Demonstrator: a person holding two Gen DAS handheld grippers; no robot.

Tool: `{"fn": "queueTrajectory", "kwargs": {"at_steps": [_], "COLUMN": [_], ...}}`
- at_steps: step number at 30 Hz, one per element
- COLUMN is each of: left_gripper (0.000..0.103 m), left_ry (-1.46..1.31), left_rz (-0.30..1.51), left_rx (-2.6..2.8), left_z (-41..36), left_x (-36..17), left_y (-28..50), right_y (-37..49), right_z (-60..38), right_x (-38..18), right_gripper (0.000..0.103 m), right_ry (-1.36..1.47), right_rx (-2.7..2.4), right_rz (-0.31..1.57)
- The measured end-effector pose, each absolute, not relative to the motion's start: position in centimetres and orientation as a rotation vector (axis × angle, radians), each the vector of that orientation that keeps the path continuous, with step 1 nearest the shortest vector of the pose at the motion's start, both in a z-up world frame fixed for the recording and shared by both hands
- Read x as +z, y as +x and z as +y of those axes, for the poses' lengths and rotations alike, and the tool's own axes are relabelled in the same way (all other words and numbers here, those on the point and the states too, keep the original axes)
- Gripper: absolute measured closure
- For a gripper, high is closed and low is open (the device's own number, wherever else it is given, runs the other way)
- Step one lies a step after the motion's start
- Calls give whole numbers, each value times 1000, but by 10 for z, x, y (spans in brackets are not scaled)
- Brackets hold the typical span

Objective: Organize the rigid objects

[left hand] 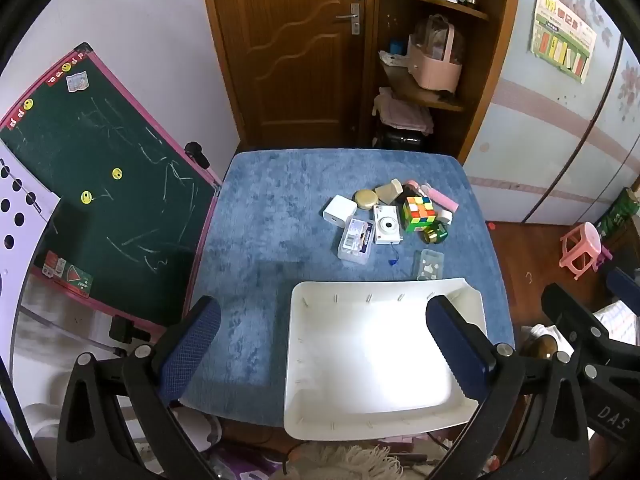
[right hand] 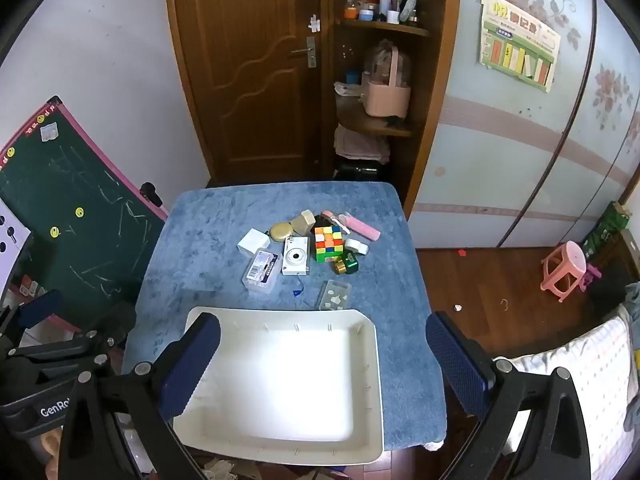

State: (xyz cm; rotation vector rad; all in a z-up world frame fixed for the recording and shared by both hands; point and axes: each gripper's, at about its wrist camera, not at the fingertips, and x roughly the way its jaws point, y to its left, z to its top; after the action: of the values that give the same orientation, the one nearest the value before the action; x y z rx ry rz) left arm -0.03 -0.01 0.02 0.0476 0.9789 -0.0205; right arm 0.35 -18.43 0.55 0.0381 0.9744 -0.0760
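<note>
Counted on the blue cloth (right hand: 200, 240): one white tray (right hand: 372, 360) at 6 o'clock, empty. In the cluster toward 12 o'clock: one puzzle cube (right hand: 329, 243), one white camera (right hand: 296, 261), two clear plastic boxes (right hand: 261, 270) (right hand: 335, 295), one white charger block (right hand: 253, 242), one gold round tin (right hand: 282, 231), one green bottle (right hand: 347, 263), one pink tube (right hand: 362, 229). Smaller pieces behind the cube cannot be counted.

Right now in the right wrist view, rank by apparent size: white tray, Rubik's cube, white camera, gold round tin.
1. White tray, largest and nearest the camera.
2. White camera and Rubik's cube, too alike to rank.
3. Gold round tin, smallest.
</note>
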Motion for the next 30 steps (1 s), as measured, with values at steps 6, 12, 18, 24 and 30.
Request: {"fn": "queueTrajectory", "kwargs": {"at_steps": [6, 12, 18, 24, 30], "left_gripper": [1, 1, 1, 1, 1], "left_ry": [30, 31, 10, 6, 10], "left_rz": [995, 989, 1002, 1016, 1020], "left_rx": [-38, -54, -54, -66, -57], "left_z": [0, 0, 1, 1, 3], "left_x": [0, -2, -4, -6, -9], "left_y": [-2, -5, -1, -1, 0], "right_y": [4, 3, -2, 6, 3], "right_z": [-185, -185, -186, -184, -186], "right_x": [5, 5, 6, 3, 7], "right_gripper": [0, 0, 0, 0, 0], "right_ry": [53, 50, 51, 52, 53], "right_rx": [-68, -67, -71, -73, -69], "right_rz": [972, 972, 971, 971, 969]}}
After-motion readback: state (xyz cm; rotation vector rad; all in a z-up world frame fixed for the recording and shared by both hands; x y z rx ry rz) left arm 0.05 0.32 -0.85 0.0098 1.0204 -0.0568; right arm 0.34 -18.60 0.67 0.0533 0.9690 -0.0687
